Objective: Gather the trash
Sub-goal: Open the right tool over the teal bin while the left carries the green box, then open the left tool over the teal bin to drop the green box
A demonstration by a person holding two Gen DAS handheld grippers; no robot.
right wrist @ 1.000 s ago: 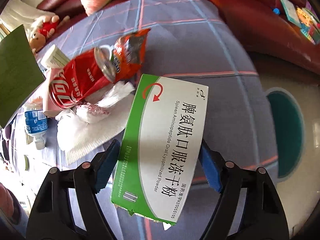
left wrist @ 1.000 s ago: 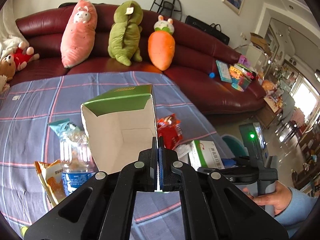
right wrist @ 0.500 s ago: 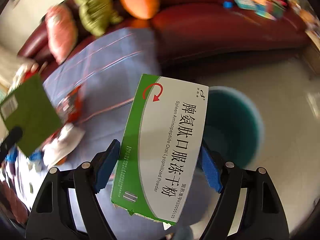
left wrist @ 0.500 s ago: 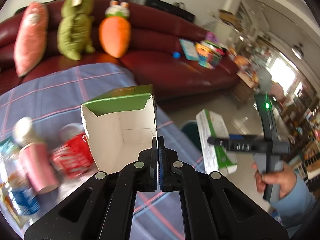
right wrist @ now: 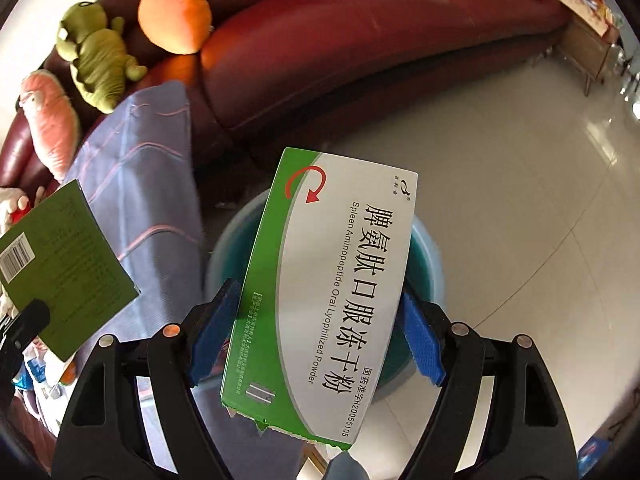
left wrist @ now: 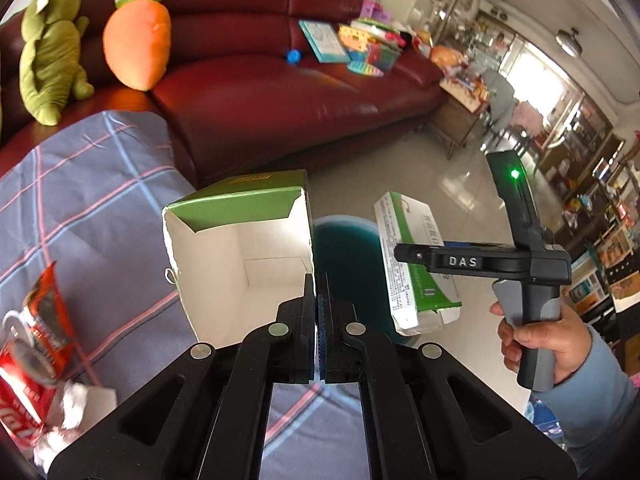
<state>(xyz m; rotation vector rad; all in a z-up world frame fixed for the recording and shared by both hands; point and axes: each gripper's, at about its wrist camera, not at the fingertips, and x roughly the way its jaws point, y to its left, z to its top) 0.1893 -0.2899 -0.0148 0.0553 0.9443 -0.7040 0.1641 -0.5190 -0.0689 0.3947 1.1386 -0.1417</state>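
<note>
I carry one piece of trash in each gripper, both meant for the teal bin (right wrist: 424, 276) on the pale floor beside the table. My right gripper (right wrist: 320, 340) clamps the white-and-green medicine box (right wrist: 332, 292) across its width, the blue pads (right wrist: 420, 338) pressing on its long edges, so the jaws stand wide simply because the box is wide. I hold it by the sides with its torn end toward me, so that it can fall straight out when I let go. In the right wrist view the box hangs over the bin, whose rim shows at 9 o'clock and 3 o'clock of it; whether it sits dead centre over the mouth I cannot say, since the box hides most of the opening. My left gripper (left wrist: 318, 280) is shut tight on one thin wall of the open green carton (left wrist: 240, 248), pinching that single cardboard side, which is why the jaws look fully closed though they hold something. The carton's empty white inside faces the camera. In the left wrist view the bin shows just at 3 o'clock of the carton, the medicine box beyond it, and my right hand (left wrist: 536, 336) grips its handle at 3 o'clock. The checked tablecloth (left wrist: 92, 200) lies at 9 o'clock, with a crushed red can (left wrist: 24, 384) and crumpled tissue (left wrist: 72, 404) not yet collected at 8 o'clock. I judge the right box goes first, being nearer the mouth.
</note>
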